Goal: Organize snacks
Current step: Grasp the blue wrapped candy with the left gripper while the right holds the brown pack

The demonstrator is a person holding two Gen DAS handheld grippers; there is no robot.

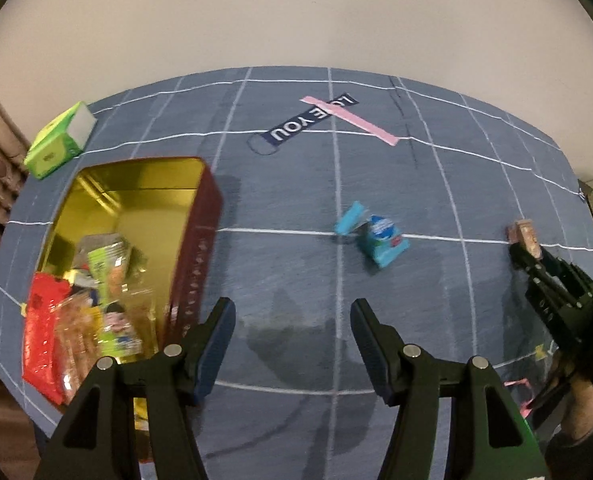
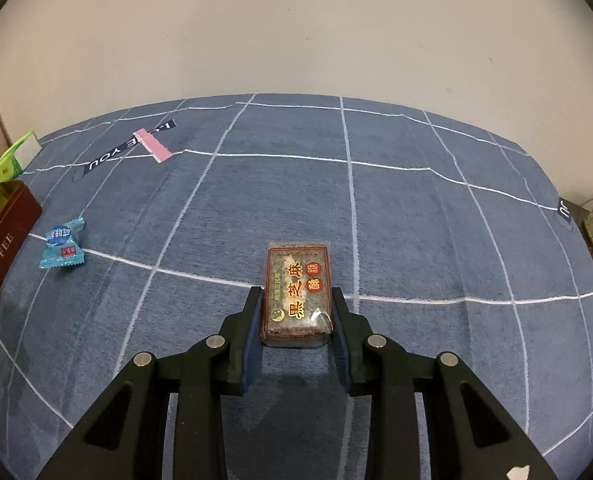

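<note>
Snack bar (image 2: 296, 292): a flat rectangular cake in clear wrap, dark speckled face with a red border, gold and red characters, two red round seals — low centre of the right wrist view, its near half between the fingers.
Right gripper (image 2: 296, 300): narrowed onto the bar, one pad against each long side; in the left wrist view it (image 1: 524, 246) sits at the right edge with the bar's end showing at its tips.
Left gripper (image 1: 292, 312): jaws well apart, nothing between them, only blue cloth below.
Blue candy (image 2: 62, 244): crimped blue wrapper with white and red print, lying loose at mid left, apart from the bar.
Tin (image 1: 200, 240): dark red outside, gold inside, lid off, left of the left wrist view — several wrapped snacks (image 1: 96, 304) piled in its near end.
Green box (image 1: 60, 140): upper left, beyond the tin.
Tablecloth (image 2: 416, 220): blue with white grid lines.
</note>
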